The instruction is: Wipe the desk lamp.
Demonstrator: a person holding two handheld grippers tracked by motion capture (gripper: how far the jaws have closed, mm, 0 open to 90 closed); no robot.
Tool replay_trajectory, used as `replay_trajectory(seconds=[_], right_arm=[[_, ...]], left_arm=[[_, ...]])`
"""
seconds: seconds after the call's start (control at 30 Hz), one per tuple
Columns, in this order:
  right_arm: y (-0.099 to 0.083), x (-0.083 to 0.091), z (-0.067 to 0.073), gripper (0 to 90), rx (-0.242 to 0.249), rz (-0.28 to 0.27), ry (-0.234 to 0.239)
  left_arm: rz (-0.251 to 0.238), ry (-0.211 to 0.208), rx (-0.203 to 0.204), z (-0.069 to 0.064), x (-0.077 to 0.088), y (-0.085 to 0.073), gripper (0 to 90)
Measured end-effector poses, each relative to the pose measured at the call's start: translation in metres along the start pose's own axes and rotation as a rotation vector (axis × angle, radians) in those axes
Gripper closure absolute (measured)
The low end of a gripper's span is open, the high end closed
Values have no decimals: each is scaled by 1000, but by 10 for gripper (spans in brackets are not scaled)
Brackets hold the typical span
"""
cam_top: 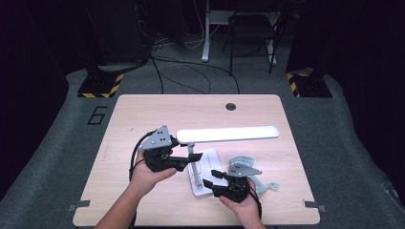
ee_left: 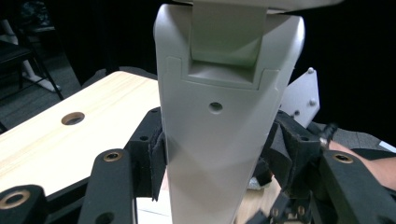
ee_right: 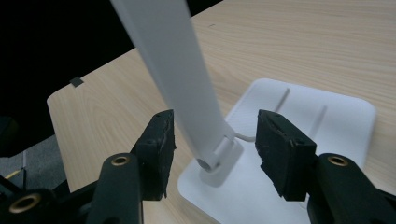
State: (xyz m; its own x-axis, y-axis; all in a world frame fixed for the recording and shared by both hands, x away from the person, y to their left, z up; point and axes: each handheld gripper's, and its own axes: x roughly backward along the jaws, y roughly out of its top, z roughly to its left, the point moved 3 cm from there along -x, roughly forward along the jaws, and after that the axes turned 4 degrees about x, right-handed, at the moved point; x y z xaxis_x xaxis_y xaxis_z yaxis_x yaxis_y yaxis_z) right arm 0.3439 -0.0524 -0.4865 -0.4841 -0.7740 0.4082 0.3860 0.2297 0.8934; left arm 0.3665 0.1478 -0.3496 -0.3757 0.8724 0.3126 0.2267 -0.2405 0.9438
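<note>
A white desk lamp stands on the table, its flat base (cam_top: 206, 164) near the front middle and its long head (cam_top: 228, 134) lying level above. My left gripper (cam_top: 187, 162) comes in from the left and is shut on the lamp's upright arm (ee_left: 219, 140); the pads (ee_left: 156, 158) press on both its sides. My right gripper (cam_top: 212, 179) sits low at the base's front right, open. Its jaws straddle the foot of the arm (ee_right: 173, 60) at the hinge, with a gap on each side, above the base (ee_right: 336, 112).
A pale blue plastic object (cam_top: 248, 164) lies on the table just behind my right hand. A round cable hole (cam_top: 231, 106) sits near the table's far edge. The wooden tabletop (cam_top: 143, 114) is bare to the left and at the back.
</note>
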Motion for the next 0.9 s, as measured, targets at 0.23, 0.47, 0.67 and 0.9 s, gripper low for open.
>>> replay_trajectory(seconds=[0.23,0.47,0.67,0.9], right_arm=[[7,-18,14,506,57,1,31],[7,-23,8,571,44,5,26],[7,-22,9,613,75,2,29],[7,-20,9,653,83,9,45]], left_arm=[[-6,-12,5,1,0,0,436],[-4,-5,4,0,1,-1,433],[-4,-2,6,-1,1,-1,431],[0,-8,2,-3,3,-1,424]])
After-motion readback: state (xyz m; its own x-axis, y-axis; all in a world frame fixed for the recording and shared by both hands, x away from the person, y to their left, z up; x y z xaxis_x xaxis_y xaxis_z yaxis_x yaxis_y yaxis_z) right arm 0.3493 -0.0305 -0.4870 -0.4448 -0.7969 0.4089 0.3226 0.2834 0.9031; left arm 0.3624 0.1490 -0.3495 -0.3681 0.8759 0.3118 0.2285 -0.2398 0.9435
